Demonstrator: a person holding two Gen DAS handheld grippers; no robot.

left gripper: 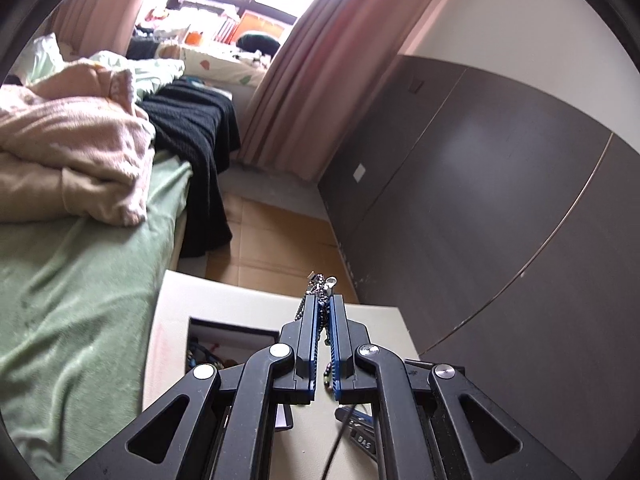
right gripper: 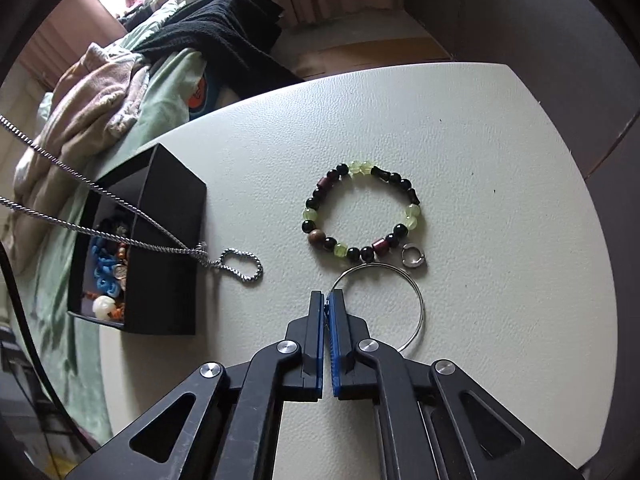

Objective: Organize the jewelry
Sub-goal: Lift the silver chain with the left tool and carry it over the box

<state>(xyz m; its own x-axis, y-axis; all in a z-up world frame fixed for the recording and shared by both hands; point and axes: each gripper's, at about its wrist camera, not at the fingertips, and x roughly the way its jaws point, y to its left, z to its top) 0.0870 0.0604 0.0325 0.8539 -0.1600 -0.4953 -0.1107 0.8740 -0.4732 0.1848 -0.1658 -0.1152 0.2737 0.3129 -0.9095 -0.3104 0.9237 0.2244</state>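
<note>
My left gripper (left gripper: 322, 300) is shut on a silver chain necklace (left gripper: 320, 285), held up above the white table (left gripper: 176, 300). In the right wrist view the chain (right gripper: 100, 196) slants down from the upper left, and its looped end (right gripper: 240, 268) rests on the table beside a black box (right gripper: 168, 280). My right gripper (right gripper: 325, 294) points steeply down, shut on the left edge of a thin silver hoop (right gripper: 418, 300) lying on the table. Just beyond the hoop lie a black, green and brown beaded bracelet (right gripper: 360, 212) and a small silver ring (right gripper: 412, 258).
The open black box holds several colourful beaded pieces (right gripper: 106, 276); its opening (left gripper: 236, 336) also shows under my left gripper. A bed with a green sheet (left gripper: 80, 280) and piled blankets (left gripper: 72, 152) borders the table's left. Dark cabinet panels (left gripper: 500, 200) stand right.
</note>
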